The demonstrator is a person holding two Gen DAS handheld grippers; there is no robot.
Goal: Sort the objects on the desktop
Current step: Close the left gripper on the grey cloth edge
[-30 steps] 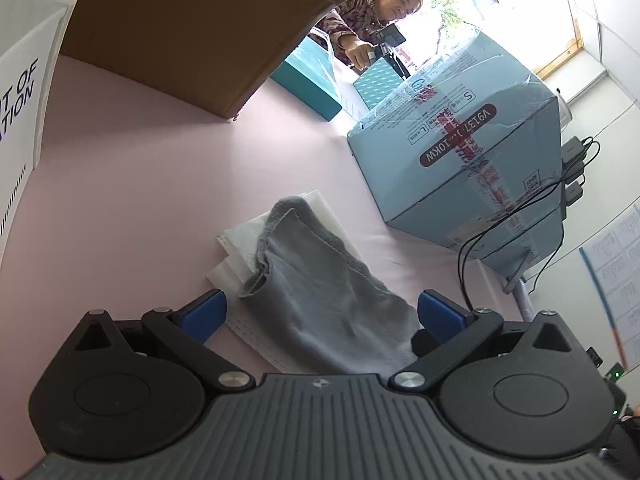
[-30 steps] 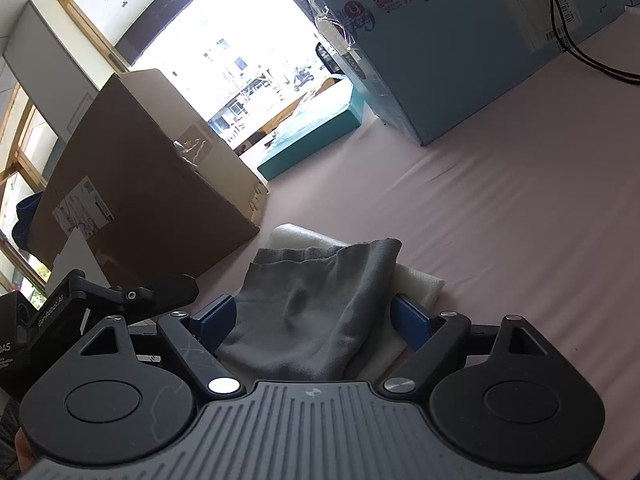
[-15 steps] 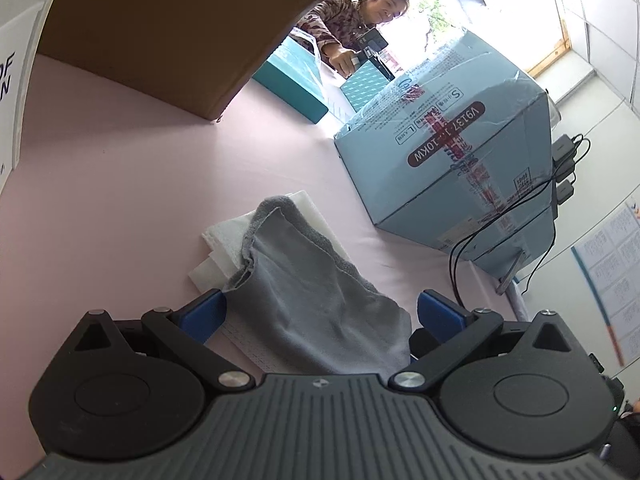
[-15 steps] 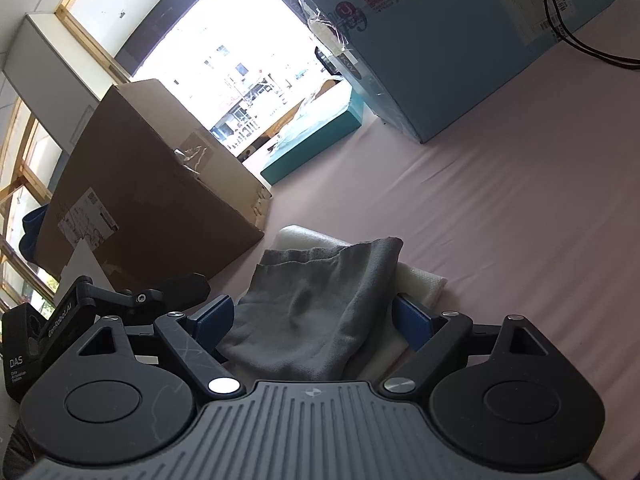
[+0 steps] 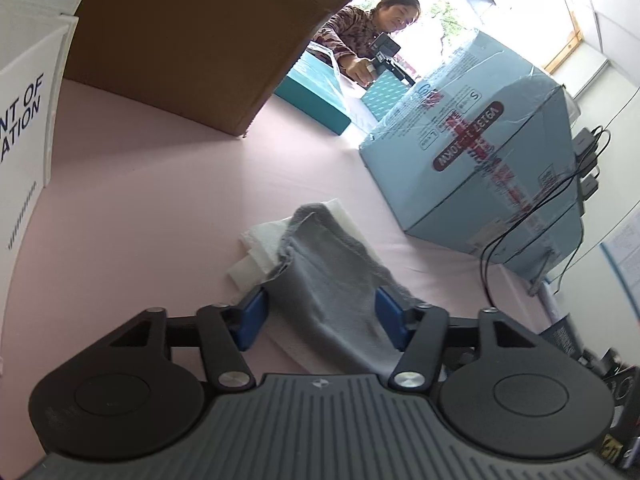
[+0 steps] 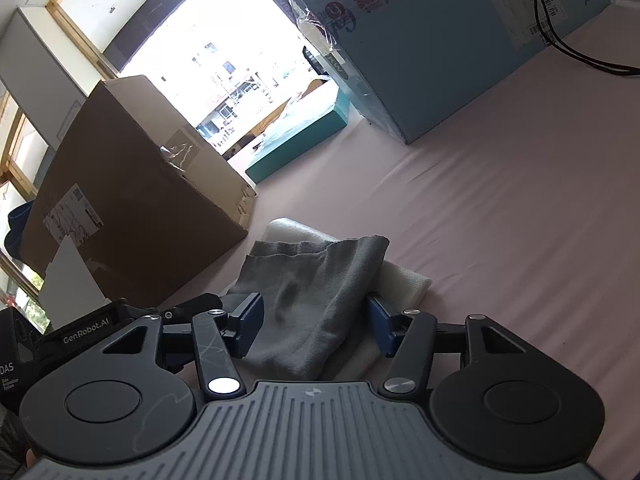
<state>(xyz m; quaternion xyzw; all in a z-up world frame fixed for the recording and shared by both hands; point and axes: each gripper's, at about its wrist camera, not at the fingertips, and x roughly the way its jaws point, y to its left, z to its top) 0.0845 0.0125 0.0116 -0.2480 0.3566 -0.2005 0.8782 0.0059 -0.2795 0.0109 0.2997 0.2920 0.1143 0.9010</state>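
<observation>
A grey cloth (image 5: pixel 328 280) lies crumpled on the pink surface (image 5: pixel 152 200), on top of a folded white cloth (image 5: pixel 260 242) that shows at its edges. Both grippers are at this pile from different sides.

The left gripper (image 5: pixel 322 320) has its jaws apart, with the blue pads (image 5: pixel 250 314) on either side of the near part of the grey cloth — the cloth passes between them, but I cannot tell if the pads touch it. In the right wrist view the right gripper (image 6: pixel 312 326) is also open, its blue pads (image 6: pixel 248 326) standing at both sides of the grey cloth (image 6: pixel 316 284), and the white cloth (image 6: pixel 404 280) comes out to the right under it. Part of the left gripper's black body (image 6: pixel 80 332) is seen at the left edge of this view, just beside the right gripper.

Behind the pile stands a big brown cardboard box (image 5: pixel 192 36), and to the right a large light-blue carton (image 5: pixel 488 160) wrapped in clear film, with black cables (image 5: pixel 532 216) hanging over its side. Between these two lies a flat teal box (image 5: pixel 316 96). A white board with dark letters (image 5: pixel 24 136) stands at the far left.

On the far side of the surface a person (image 5: pixel 360 28) leans over it, with something dark in the hand (image 5: pixel 362 72).
</observation>
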